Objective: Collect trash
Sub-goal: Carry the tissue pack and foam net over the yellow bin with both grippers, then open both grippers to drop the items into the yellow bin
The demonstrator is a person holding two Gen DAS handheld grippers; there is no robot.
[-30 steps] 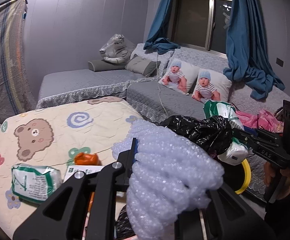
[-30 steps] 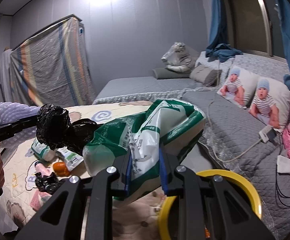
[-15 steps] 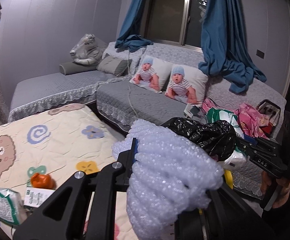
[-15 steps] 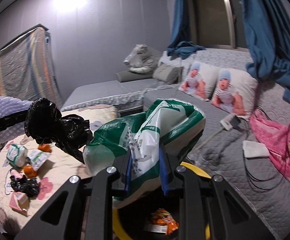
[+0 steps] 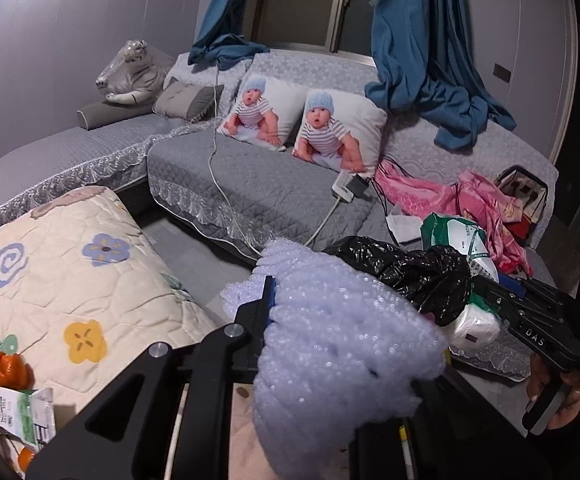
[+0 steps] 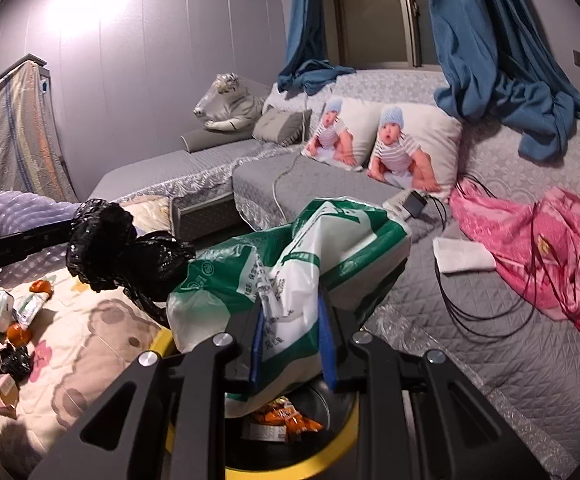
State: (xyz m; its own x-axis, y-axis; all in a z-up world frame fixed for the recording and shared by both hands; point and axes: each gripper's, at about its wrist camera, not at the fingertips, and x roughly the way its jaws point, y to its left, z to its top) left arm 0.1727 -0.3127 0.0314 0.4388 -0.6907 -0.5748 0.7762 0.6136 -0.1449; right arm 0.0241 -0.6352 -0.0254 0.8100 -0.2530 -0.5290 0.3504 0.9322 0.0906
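Right tongs (image 6: 290, 332) clamp a crumpled green-and-white plastic bag (image 6: 290, 256) above a yellow-rimmed bin (image 6: 290, 468); left tongs (image 5: 330, 320) grip bubble wrap (image 5: 342, 344) and a black bag (image 5: 410, 276).

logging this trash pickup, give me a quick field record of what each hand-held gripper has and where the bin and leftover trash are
left hand-held gripper: shut on bubble wrap and a black plastic bag
right hand-held gripper: shut on green-and-white plastic bag
bin: yellow-rimmed, right below the right hand-held gripper, snack wrapper inside
leftover trash: orange wrappers and small packets on the cartoon quilt
background: grey sofa with two baby-print pillows
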